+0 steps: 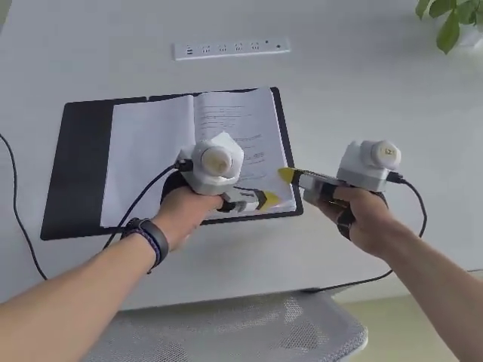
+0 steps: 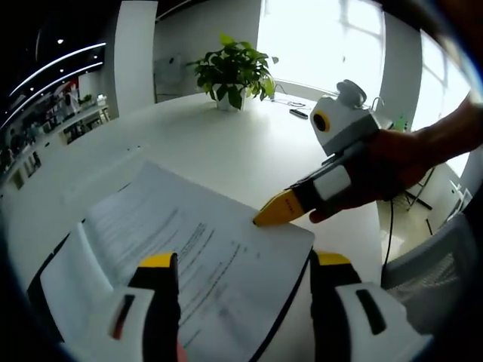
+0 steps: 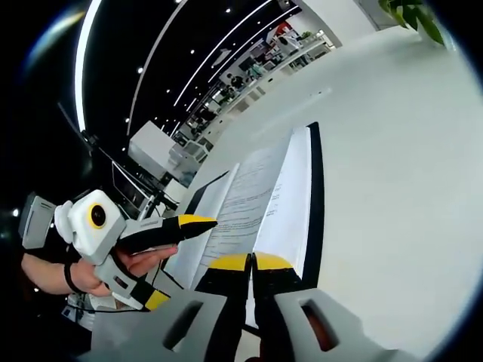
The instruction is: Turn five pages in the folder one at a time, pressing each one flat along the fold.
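Folder (image 1: 75, 173) open and flat on the white table (image 1: 362, 98), black cover down, printed right-hand page (image 1: 238, 128) uppermost. Right gripper (image 3: 251, 262) at that page's outer edge, claw pressed together: pinching a sheet or merely touching it, impossible to tell. Left gripper (image 2: 245, 260) above the page's near corner, claw spread wide, gripping nothing. Looks like the start of a page turn, judging by the tips at the edge. Risks from here: may catch two sheets at once with tips so close to the stack's edge; may crease or tear the corner under too hard a pull; may drag the whole folder sideways with no weight on it — worth lowering the spread claw first.
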Available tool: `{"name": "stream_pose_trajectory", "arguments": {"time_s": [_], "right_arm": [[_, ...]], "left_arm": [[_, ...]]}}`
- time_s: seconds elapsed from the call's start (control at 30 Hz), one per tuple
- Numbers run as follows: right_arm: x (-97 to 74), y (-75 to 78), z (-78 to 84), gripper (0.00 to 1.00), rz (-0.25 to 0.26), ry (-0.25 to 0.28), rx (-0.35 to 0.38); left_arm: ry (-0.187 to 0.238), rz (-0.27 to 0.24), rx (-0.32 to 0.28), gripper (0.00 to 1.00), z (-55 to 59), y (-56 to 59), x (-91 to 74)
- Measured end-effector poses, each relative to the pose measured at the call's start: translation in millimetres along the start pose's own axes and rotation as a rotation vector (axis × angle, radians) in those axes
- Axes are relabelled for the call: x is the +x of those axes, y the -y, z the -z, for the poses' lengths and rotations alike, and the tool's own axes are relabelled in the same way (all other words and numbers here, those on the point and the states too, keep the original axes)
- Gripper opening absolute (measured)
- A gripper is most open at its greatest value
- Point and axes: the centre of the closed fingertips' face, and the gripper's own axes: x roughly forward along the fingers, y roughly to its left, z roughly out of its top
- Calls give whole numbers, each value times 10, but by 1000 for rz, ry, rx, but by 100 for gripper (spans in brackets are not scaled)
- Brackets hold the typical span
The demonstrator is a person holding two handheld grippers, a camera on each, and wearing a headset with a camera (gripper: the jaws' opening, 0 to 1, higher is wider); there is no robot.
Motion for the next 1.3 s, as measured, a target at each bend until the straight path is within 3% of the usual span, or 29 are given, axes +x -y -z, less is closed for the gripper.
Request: {"name": "stream_pose_trajectory", "arguments": {"time_s": [0.27,0.43,0.67,0.87,1.1,1.3], "right_arm": [[-23,-123,-85,0,-17,17,-7],[9,-267,-180,0,-41,22,-31],[122,-615,-347,0,-107,41,-74],[228,-799,-373,0,-138,29,-108],[329,-1008,-422,0,-174,24,-135],[446,-1344,-377,0,-207,9,-163]], "left_arm": [[39,-54,-53,71,2,-146,-274],[43,-93,-74,71,122,-278,-456],[62,-158,-117,72,306,-497,-820],[63,-201,-136,72,443,-678,-1044],[70,-232,-149,72,542,-800,-1241],[73,-248,-152,72,625,-853,-1379]]}}
